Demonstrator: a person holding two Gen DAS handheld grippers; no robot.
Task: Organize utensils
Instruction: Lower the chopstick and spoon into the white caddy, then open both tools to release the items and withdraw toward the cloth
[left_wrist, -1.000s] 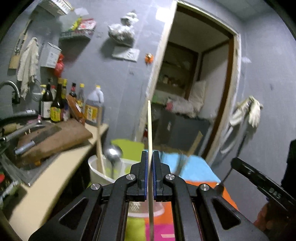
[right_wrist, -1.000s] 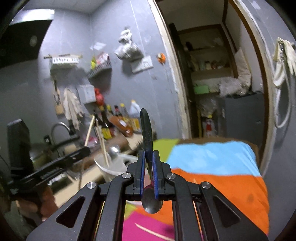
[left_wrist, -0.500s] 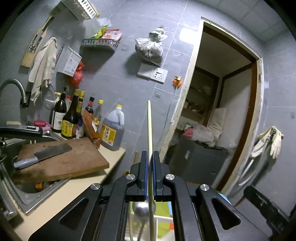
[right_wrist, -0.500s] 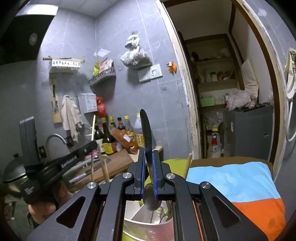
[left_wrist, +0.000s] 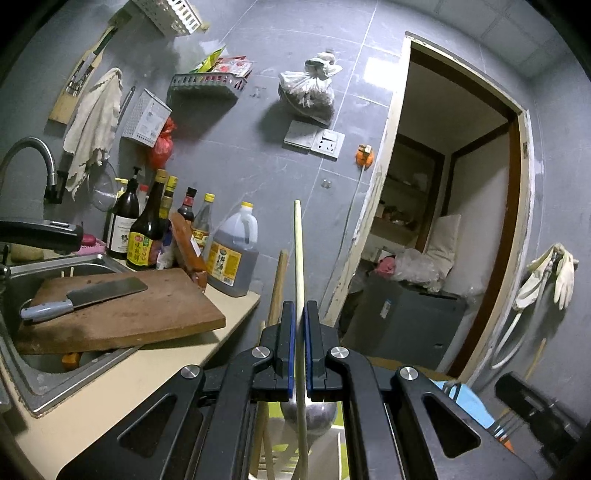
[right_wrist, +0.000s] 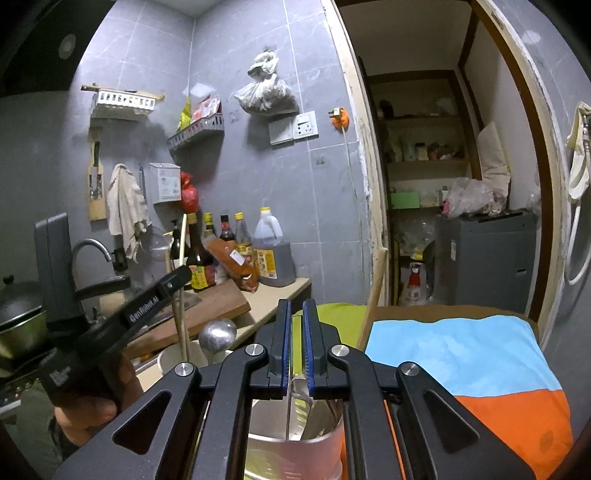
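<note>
My left gripper (left_wrist: 299, 310) is shut on a pale chopstick (left_wrist: 298, 251) that stands upright between the pads. Below it sit a metal ladle bowl (left_wrist: 309, 415) and wooden handles (left_wrist: 277, 284) in a white holder. My right gripper (right_wrist: 296, 308) is slightly open with nothing between the pads; it hangs over a metal utensil cup (right_wrist: 295, 448) with utensils inside. The left gripper (right_wrist: 147, 301) with its chopstick (right_wrist: 182, 236) also shows in the right wrist view, over a white holder (right_wrist: 173, 356) with the ladle (right_wrist: 218, 334).
A counter (left_wrist: 122, 380) at left carries a wooden cutting board (left_wrist: 147, 314) with a cleaver (left_wrist: 85, 295) over the sink (left_wrist: 44, 369), and several bottles (left_wrist: 147, 229) by the wall. A multicoloured cloth (right_wrist: 461, 358) covers the table at right. A doorway (left_wrist: 443, 221) opens behind.
The black-handled spoon that the right gripper held is gone from its pads and the pads have parted. Both grippers tilted up and moved over the holders. The left still grips the chopstick.
</note>
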